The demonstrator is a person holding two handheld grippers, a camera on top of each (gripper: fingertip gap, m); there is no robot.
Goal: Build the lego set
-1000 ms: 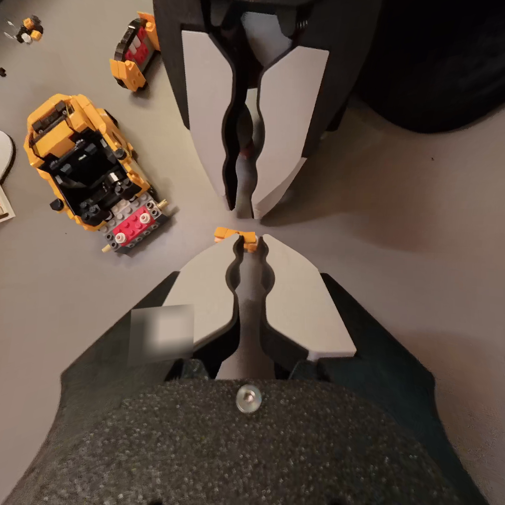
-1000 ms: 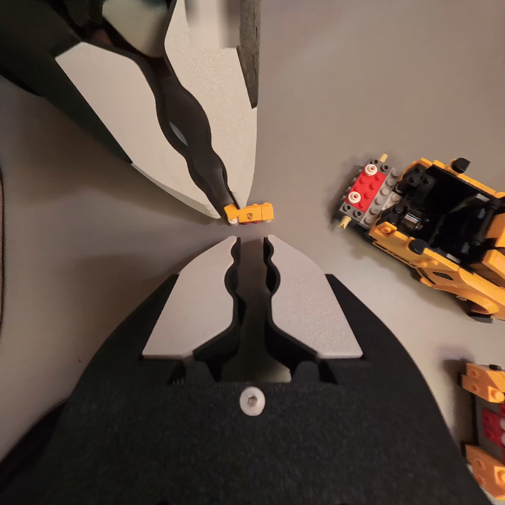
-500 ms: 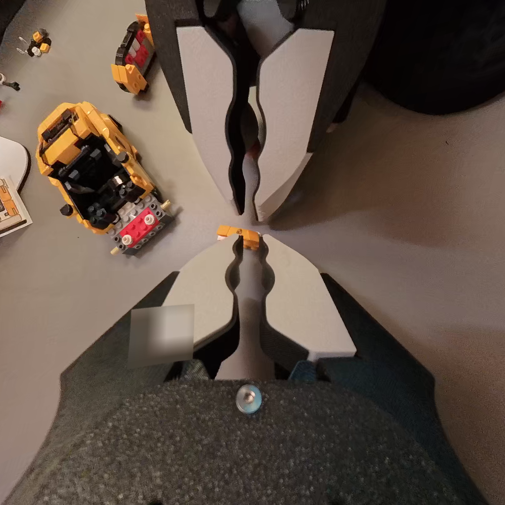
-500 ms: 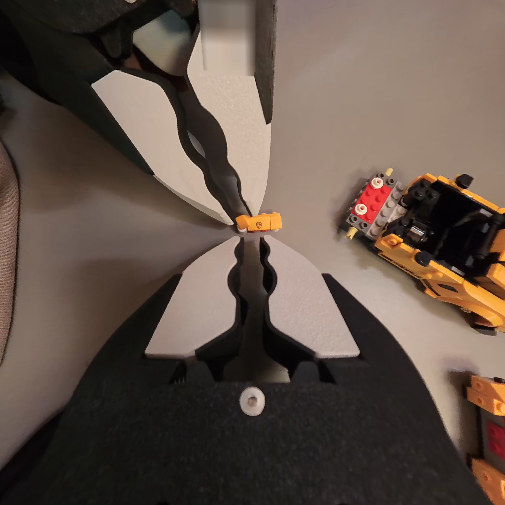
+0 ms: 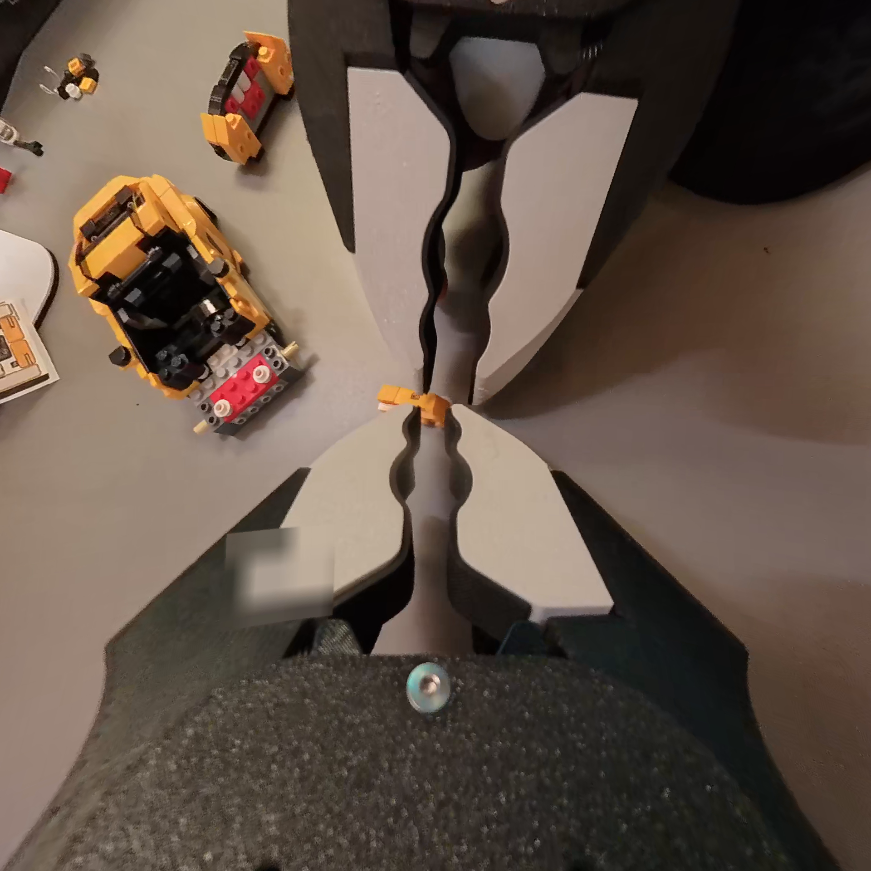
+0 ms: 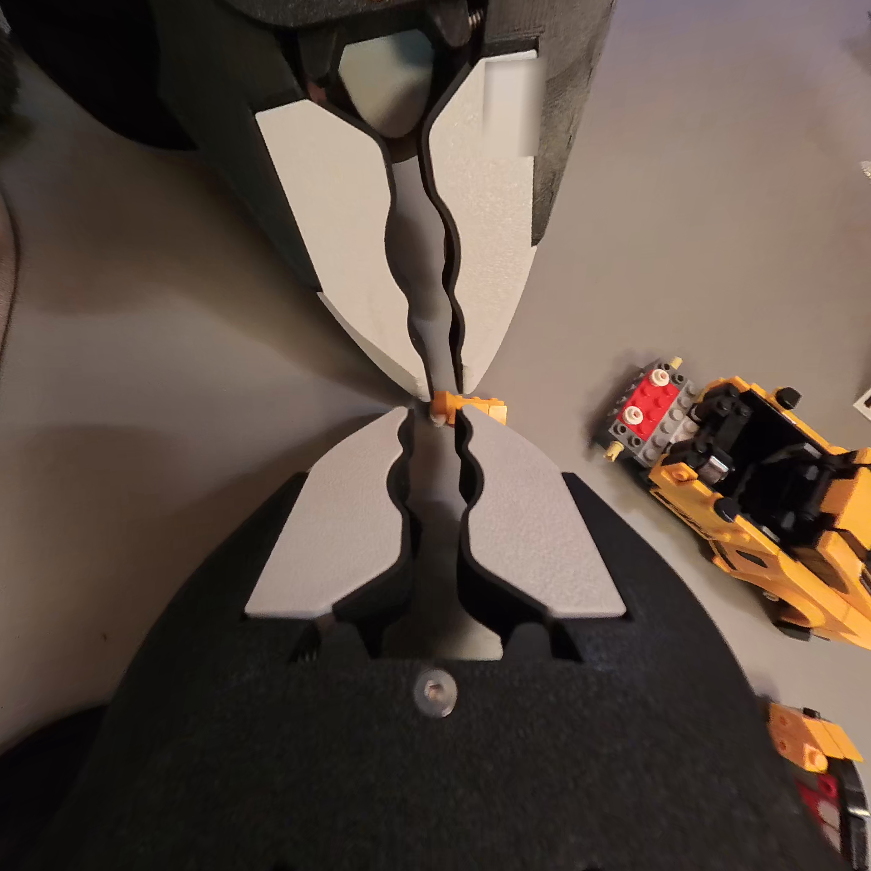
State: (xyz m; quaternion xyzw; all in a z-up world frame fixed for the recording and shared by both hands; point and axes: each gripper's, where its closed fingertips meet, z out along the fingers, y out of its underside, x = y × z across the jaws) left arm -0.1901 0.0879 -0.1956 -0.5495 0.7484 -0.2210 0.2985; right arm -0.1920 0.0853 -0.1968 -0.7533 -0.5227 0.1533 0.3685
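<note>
Orange small brick assembly (image 5: pixel 409 399) is pinched by the left gripper (image 5: pixel 431 414), the right gripper (image 6: pixel 436 417) narrow against it; only the left wrist view shows the instruction sheet (image 5: pixel 19 358).

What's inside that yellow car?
The open car shows black parts in its cabin, with grey plates and a red brick bearing two white studs at one end. Anything beneath the black parts is hidden.

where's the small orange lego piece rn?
Small orange piece sits centre of both wrist views, pinched at the left gripper tips, right gripper tips meeting it; yellow car lies aside.
</note>
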